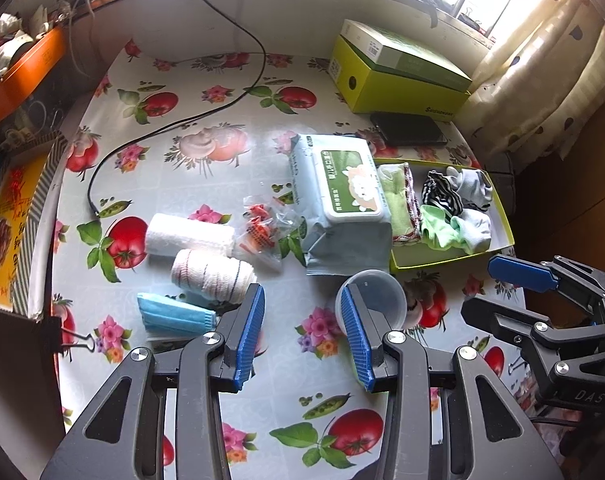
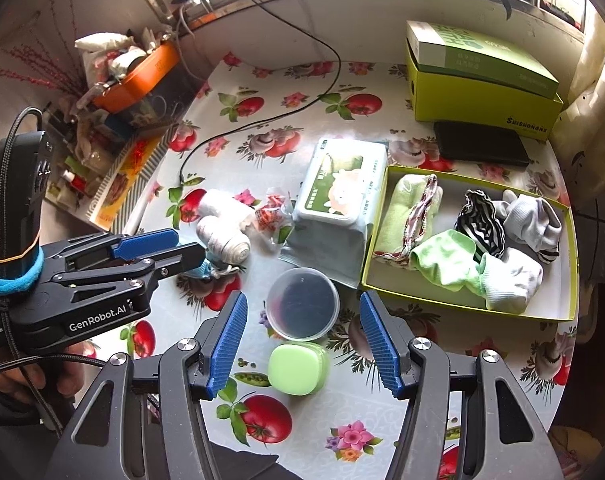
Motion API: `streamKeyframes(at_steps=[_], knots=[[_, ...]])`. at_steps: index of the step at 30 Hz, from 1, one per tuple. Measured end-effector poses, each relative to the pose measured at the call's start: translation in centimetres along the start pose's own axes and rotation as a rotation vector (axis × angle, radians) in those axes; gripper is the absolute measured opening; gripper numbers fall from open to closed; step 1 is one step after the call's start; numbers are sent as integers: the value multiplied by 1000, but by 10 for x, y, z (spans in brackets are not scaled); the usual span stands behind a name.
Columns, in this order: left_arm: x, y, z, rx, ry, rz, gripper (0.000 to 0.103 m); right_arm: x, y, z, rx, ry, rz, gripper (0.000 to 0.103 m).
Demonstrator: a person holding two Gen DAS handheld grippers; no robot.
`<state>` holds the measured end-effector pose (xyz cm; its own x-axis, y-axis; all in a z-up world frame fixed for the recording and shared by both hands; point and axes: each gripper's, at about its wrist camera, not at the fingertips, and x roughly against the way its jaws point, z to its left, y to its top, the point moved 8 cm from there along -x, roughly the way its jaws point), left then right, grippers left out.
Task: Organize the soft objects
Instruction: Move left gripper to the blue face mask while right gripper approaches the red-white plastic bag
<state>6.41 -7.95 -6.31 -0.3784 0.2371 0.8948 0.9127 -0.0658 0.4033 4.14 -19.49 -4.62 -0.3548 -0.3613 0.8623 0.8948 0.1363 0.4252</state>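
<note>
Holding nothing, your left gripper (image 1: 302, 328) and right gripper (image 2: 302, 344) both hover with jaws wide over the flowered tablecloth (image 1: 206, 128). Beyond them, socks and cloths already fill the shallow yellow-green cardboard tray (image 2: 462, 304), while the white towel roll (image 1: 190, 236), cream yarn ball (image 1: 214, 276) and folded blue face masks (image 1: 174, 314) wait, touching one another. Reaching leftward may, I think, snag the crinkly clear wrapper (image 1: 266, 228) or nudge the clear plastic cup (image 2: 302, 304).
</note>
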Motion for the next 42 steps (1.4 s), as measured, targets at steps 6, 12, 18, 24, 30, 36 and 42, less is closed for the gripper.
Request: streamKeyframes(at_steps=[6, 12, 18, 24, 30, 36, 42], knots=[[1, -5, 13, 33, 12, -2, 41, -1, -2, 5, 14, -4, 6, 59], [5, -9, 23, 51, 25, -9, 41, -1, -4, 10, 21, -2, 6, 59], [6, -10, 28, 59, 35, -14, 41, -2, -3, 14, 33, -6, 7, 60], [6, -12, 35, 76, 43, -13, 41, -5, -2, 22, 60, -6, 17, 60], [5, -16, 46, 99, 52, -9, 41, -12, -1, 34, 91, 11, 33, 60], [2, -20, 57, 125, 54, 0, 41, -21, 0, 46, 118, 23, 50, 61], [-4, -23, 65, 144, 48, 12, 41, -27, 2, 55, 137, 26, 64, 61]])
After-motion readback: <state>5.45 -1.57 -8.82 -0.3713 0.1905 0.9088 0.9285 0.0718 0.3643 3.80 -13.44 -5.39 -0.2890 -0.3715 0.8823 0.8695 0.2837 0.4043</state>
